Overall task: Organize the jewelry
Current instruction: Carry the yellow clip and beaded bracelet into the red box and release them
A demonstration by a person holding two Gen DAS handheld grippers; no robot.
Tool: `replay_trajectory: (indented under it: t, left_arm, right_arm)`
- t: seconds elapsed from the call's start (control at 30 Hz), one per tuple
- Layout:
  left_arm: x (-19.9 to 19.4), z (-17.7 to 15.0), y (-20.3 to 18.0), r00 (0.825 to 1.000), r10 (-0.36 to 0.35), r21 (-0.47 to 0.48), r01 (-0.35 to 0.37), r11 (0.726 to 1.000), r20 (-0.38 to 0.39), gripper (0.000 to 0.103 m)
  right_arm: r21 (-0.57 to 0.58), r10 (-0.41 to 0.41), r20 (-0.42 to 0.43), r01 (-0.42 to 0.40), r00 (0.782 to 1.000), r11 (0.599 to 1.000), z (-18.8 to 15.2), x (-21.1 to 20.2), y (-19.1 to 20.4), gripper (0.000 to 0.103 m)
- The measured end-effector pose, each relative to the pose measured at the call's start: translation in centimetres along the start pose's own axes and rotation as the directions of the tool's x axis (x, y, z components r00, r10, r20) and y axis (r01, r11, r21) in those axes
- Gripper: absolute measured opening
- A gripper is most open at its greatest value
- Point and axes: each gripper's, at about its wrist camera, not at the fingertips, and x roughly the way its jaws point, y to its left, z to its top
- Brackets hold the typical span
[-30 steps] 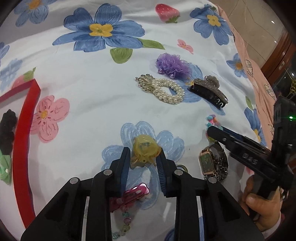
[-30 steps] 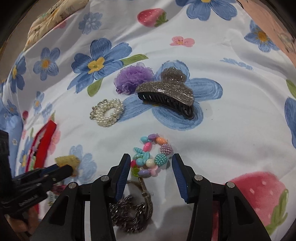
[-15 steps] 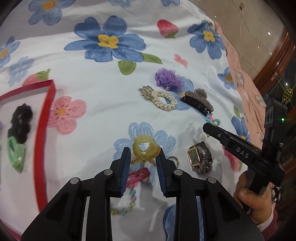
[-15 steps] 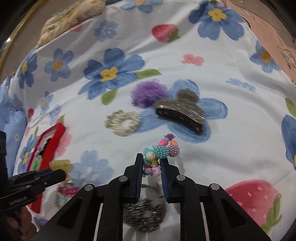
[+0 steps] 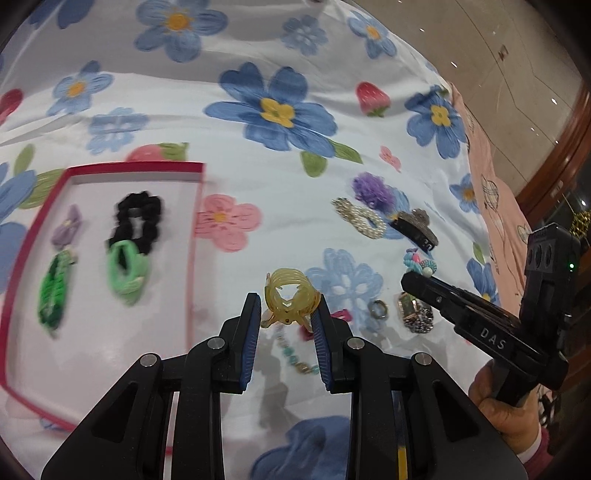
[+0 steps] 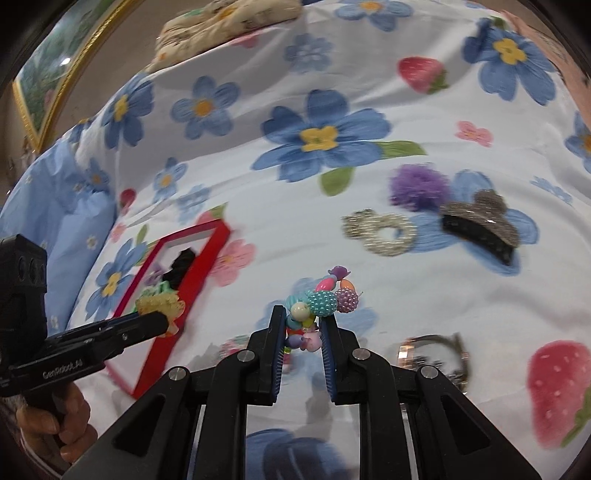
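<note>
My left gripper (image 5: 287, 310) is shut on a yellow translucent hair claw (image 5: 290, 301), lifted above the floral sheet just right of the red-rimmed white tray (image 5: 110, 168). The tray holds a black scrunchie (image 5: 138, 219), a light green scrunchie (image 5: 127, 271), a dark green clip (image 5: 53, 295) and a lilac flower clip (image 5: 68, 229). My right gripper (image 6: 303, 325) is shut on a colourful beaded bracelet (image 6: 321, 299), raised off the sheet. In the right wrist view the left gripper (image 6: 155, 321) with the claw (image 6: 160, 304) hangs over the tray's corner (image 6: 218, 236).
On the sheet lie a purple pom-pom (image 5: 371, 190), a pearl scrunchie (image 5: 360, 218), a glittery black claw clip (image 5: 415, 229), a ring (image 5: 378, 309), a metal watch (image 5: 415, 314), a pink clip (image 5: 341, 315) and a bead string (image 5: 291, 352). A patterned cushion (image 6: 229, 18) sits far back.
Both grippers rose and swung left toward the tray. The right gripper closed on the beaded bracelet and lifted it off the sheet. The left kept hold of the yellow claw.
</note>
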Motion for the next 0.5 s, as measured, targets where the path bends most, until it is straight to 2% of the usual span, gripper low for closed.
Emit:
replay_trajectory:
  t: [0.5]
  left_arm:
    - [-4.5,-1.4,8.2,0.994,0.093,-0.121,-0.087,0.989,0.052,0.026]
  right_arm:
    - [-0.098,0.106,-0.058,-0.112,0.993,0.989,-0.7,1.7,6.9,0.018]
